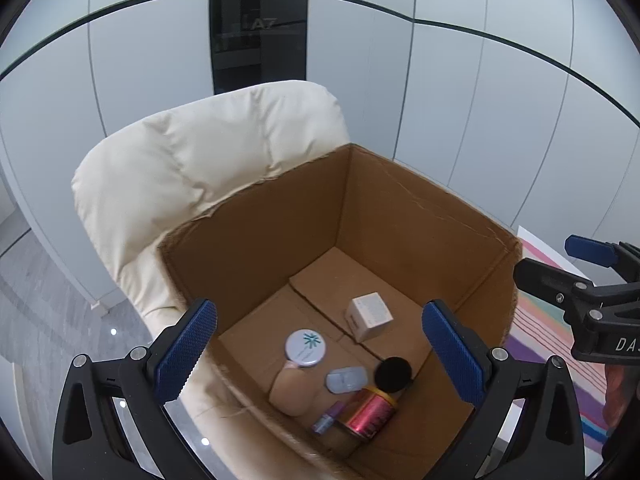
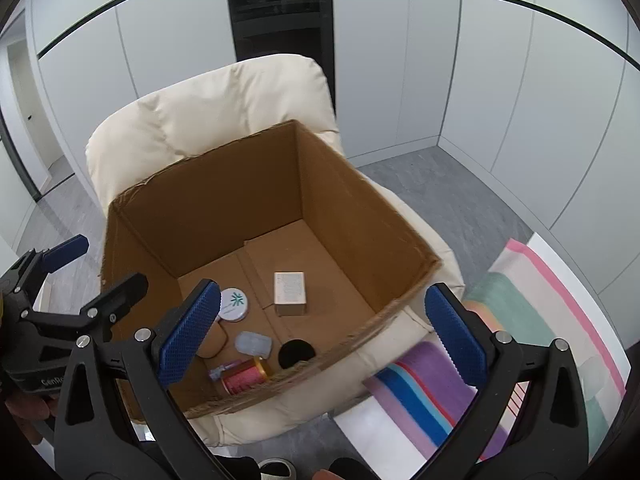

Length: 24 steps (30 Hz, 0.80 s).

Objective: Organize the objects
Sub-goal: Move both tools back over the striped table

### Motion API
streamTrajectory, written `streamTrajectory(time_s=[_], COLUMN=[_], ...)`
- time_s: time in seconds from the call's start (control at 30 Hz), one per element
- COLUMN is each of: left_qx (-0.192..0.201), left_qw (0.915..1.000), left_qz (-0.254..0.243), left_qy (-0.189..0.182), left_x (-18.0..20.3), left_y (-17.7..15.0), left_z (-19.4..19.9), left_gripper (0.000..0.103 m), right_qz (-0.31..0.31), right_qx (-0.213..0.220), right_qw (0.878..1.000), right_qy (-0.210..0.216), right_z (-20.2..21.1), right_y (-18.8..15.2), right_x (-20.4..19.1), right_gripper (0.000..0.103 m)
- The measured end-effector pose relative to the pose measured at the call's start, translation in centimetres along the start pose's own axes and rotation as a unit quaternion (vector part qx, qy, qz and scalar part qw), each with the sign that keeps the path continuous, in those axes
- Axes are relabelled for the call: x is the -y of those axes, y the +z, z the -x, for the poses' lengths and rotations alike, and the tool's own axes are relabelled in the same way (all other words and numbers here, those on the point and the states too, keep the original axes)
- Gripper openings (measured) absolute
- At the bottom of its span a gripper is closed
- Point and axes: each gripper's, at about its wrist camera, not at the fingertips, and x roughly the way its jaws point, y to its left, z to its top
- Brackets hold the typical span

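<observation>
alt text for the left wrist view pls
An open cardboard box sits on a cream armchair, holding a white box, round tin, red can and other small items. The left gripper hovers open above it.

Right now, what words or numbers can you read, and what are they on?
"A7" on the dark wall panel.
"DA", cut off, on the right gripper.
"CenRo", cut off, on the left gripper.
Print on the round tin and white box is too small to read.
</observation>
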Motion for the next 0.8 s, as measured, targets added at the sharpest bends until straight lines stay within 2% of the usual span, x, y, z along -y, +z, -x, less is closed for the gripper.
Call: streamTrajectory(time_s=[0.33,0.8], left_qx=[0.001,-0.004], left_qw=[0.9994,0.9954], left_qz=[-0.024,-0.07], left_qy=[-0.024,-0.065], left_x=[4.5,12.7], left_y=[0.5,0.5], left_z=[-0.6,-1.4], left_gripper=[0.103,0.103], right_qz=[-0.017,-0.075], right_qx=[-0.007,-0.006], right_qw=[1.0,0.995], right_qy=[-0.025,-0.067], right_z=[0.9,3.5], right_y=[-1.3,-3.6], right_x=[3.9,11.9], right_gripper=[0.103,0.103])
